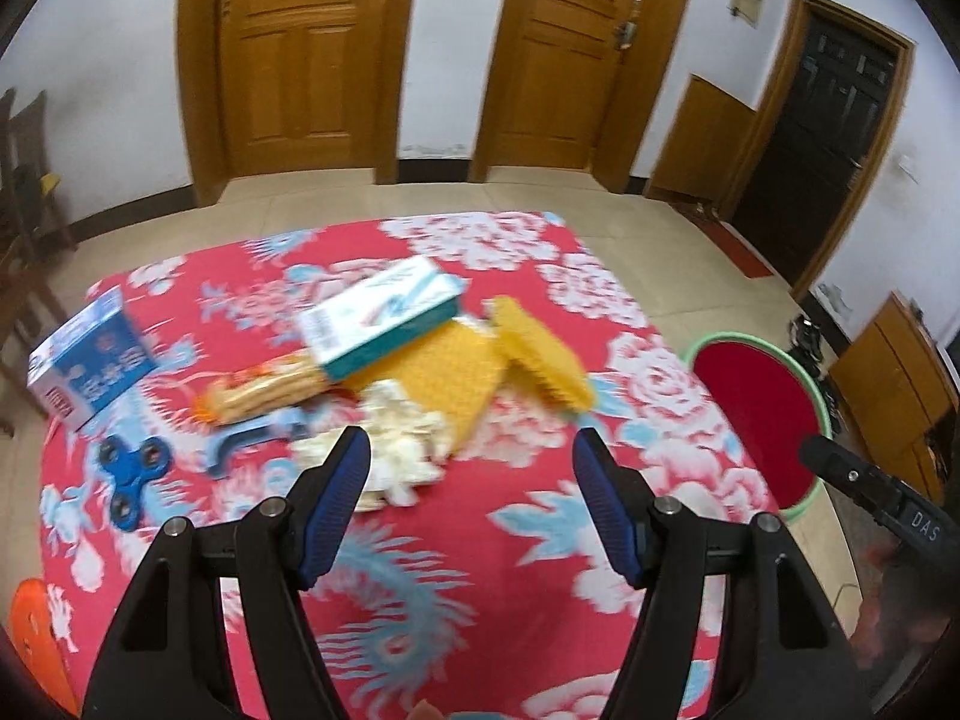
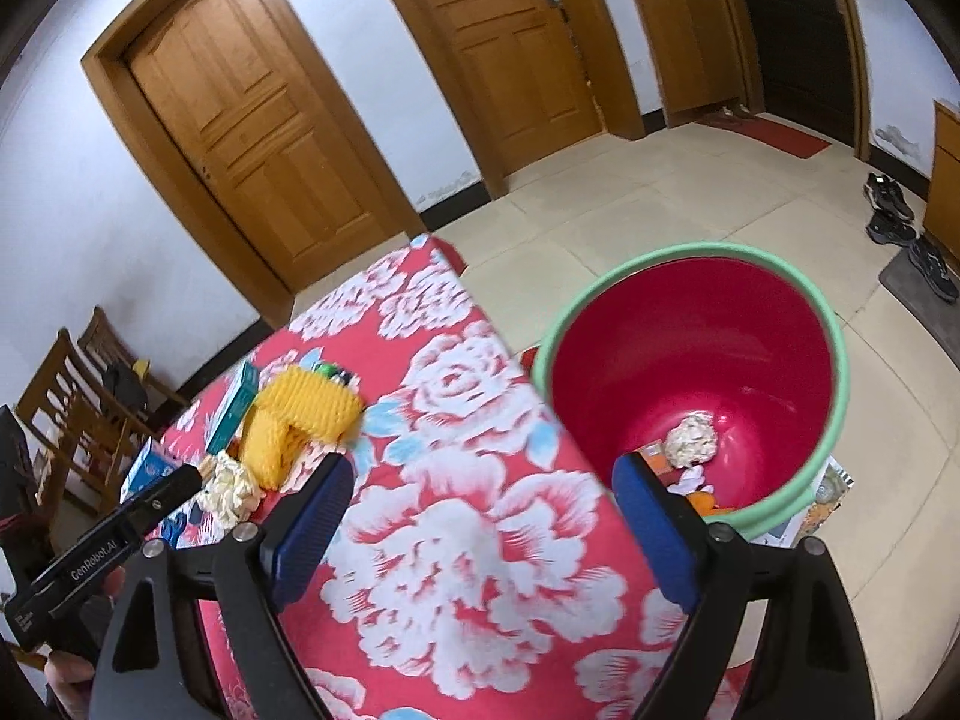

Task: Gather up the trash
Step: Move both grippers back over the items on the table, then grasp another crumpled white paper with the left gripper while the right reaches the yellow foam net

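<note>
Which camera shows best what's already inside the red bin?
The right wrist view: it looks down into the bin at a crumpled paper ball. The left wrist view shows only the bin's red inside, no contents.

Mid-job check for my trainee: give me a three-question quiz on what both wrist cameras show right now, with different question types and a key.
1. True or false: the left gripper is closed on the crumpled tissue.
2. Multiple choice: where does the red bin with the green rim stand?
A. on the floral tablecloth
B. on the floor beside the table
C. on a chair
3. Fill in: the teal-edged box lies partly on top of the yellow ____.

Key
1. False: its jaws stand open with nothing between them; the tissue lies on the cloth just beyond the left finger.
2. B; a crumpled paper ball already lies inside.
3. foam net
</note>
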`<state>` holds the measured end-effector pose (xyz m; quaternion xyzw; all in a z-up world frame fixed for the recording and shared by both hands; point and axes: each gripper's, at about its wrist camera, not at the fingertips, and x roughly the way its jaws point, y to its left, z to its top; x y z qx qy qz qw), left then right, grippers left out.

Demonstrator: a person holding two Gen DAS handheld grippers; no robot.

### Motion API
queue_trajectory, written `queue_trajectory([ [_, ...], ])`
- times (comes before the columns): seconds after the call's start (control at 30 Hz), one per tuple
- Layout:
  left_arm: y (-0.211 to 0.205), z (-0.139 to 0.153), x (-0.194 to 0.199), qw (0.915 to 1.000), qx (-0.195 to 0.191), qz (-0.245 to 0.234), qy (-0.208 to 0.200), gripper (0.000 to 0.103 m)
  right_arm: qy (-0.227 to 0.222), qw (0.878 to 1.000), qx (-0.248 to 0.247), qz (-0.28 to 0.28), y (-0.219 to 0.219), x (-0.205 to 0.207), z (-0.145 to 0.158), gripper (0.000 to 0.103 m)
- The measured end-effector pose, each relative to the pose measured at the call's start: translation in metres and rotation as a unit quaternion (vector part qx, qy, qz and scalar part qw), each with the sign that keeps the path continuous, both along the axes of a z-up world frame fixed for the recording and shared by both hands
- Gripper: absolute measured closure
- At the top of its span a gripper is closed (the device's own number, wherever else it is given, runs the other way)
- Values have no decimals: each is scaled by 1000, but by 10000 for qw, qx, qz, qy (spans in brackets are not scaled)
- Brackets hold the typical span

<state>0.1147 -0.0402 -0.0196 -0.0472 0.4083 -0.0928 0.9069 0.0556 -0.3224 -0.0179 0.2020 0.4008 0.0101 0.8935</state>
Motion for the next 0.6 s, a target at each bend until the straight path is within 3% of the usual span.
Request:
queue_trajectory([
  [0.2, 28, -15, 10, 9994, 52, 307, 162, 33, 151, 9991, -108, 374, 28, 17, -7, 11],
  [0.6, 39, -57, 38, 9972, 51, 503, 557, 33, 414, 9922, -474, 1079, 79, 78, -24, 9],
])
